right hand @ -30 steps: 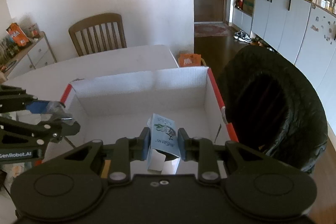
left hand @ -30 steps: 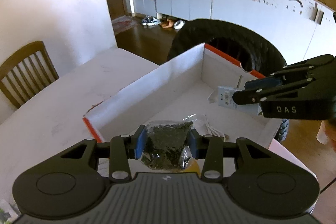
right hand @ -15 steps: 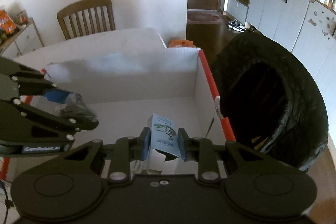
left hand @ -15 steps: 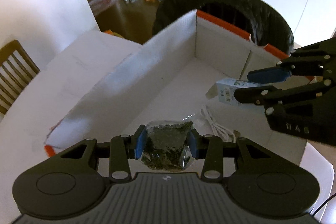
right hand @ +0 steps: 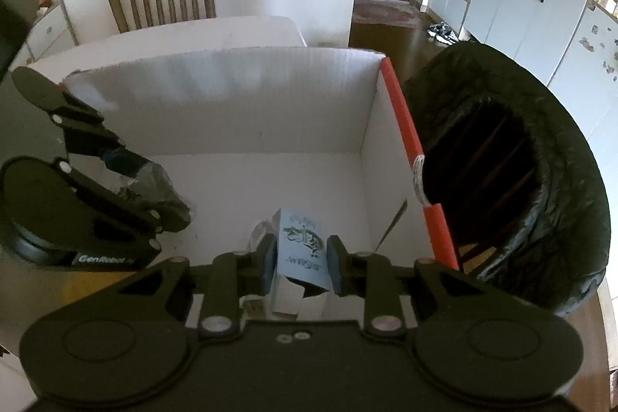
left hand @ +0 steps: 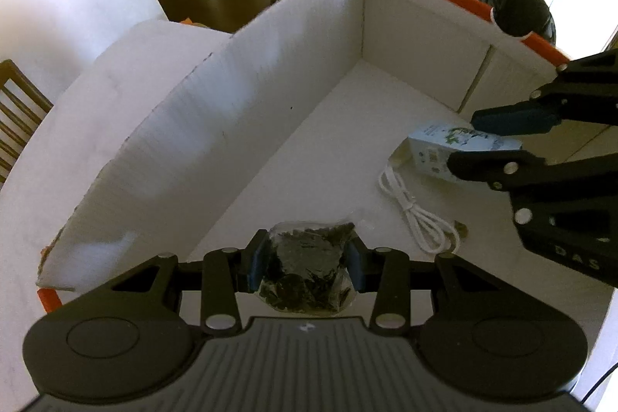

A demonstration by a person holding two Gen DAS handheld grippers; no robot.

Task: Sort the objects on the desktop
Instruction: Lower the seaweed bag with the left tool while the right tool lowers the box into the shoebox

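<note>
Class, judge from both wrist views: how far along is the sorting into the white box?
Done: a white cable already lies on the floor of the white box. In hand: the left gripper grips a clear bag of dark bits, and the right gripper grips a small blue carton, both over the box. Left: releasing both inside.

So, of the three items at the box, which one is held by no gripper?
The white cable. It lies loose on the box floor, while the dark-leaf bag and the small blue carton are each clamped.

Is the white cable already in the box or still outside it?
In the box. The white cable lies coiled on the floor of the cardboard box, inside its walls; neither gripper holds it.
</note>
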